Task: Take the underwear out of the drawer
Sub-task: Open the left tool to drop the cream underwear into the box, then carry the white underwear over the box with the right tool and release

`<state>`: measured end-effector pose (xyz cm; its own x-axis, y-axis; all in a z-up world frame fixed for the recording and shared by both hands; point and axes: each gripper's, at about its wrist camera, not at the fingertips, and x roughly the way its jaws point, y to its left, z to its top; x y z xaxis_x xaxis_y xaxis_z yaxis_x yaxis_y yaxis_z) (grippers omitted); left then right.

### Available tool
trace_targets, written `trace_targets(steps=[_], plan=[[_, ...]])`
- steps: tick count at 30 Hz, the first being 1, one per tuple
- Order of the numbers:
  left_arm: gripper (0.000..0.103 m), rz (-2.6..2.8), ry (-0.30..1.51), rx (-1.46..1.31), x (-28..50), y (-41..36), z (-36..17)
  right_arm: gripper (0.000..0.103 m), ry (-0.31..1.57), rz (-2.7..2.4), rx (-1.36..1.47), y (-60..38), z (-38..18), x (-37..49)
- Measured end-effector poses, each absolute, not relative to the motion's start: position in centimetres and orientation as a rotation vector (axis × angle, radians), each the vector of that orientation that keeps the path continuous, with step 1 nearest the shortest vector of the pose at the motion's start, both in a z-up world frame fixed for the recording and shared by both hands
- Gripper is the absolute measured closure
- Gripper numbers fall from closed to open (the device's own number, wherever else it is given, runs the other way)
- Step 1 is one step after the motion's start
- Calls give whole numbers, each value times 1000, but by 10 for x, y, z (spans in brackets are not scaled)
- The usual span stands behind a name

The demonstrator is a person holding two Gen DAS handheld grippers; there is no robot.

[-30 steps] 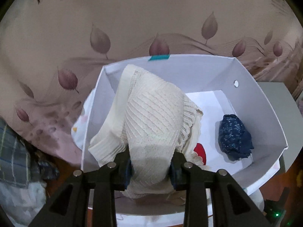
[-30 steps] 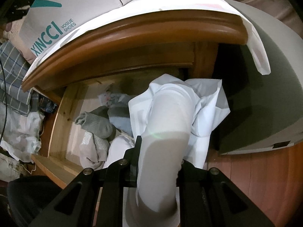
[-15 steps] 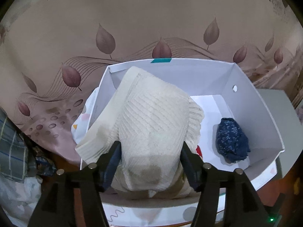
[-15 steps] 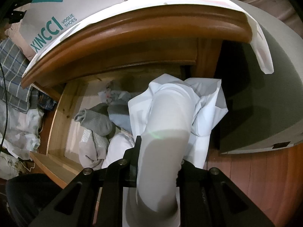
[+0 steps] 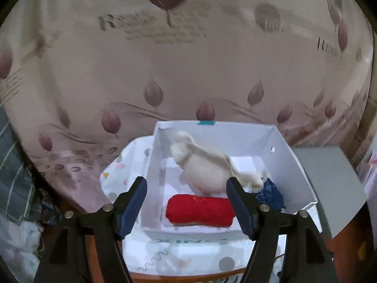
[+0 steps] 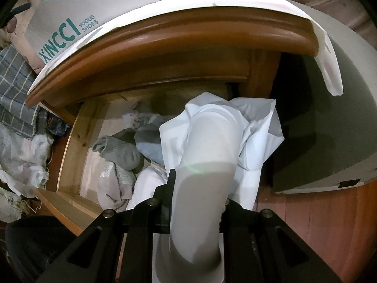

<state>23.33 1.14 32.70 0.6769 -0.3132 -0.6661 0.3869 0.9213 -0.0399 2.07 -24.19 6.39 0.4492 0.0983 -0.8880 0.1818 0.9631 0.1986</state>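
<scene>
While the left gripper [image 5: 187, 192] is opening empty above the white cardboard box [image 5: 292, 158], the right gripper [image 6: 196, 202] is clamping a pale white garment [image 6: 207, 155] whose trailing folds risk snagging the wooden drawer [image 6: 70, 146].

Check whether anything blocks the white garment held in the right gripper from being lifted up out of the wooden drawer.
Nothing visible does. The right gripper is shut on the white garment, which already stands above the grey socks in the wooden drawer. The curved wooden cabinet top overhangs behind it, not above it.
</scene>
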Motion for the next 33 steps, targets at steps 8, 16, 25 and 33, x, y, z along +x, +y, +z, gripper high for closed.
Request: trace_targets(steps=[8,16,25,33], plan=[[30,-149,700,151,179,69,300,88,1084,-40,280,-238,69,20],[30,84,868,139,150,124,194,88,1064,-2,331,-238,89,12],[30,222,934,70,137,129,118,88,1024,-18,284,-256,170,5],[30,330,1023,-18,136,156,82,88,947,-11,219,-250,241,23]])
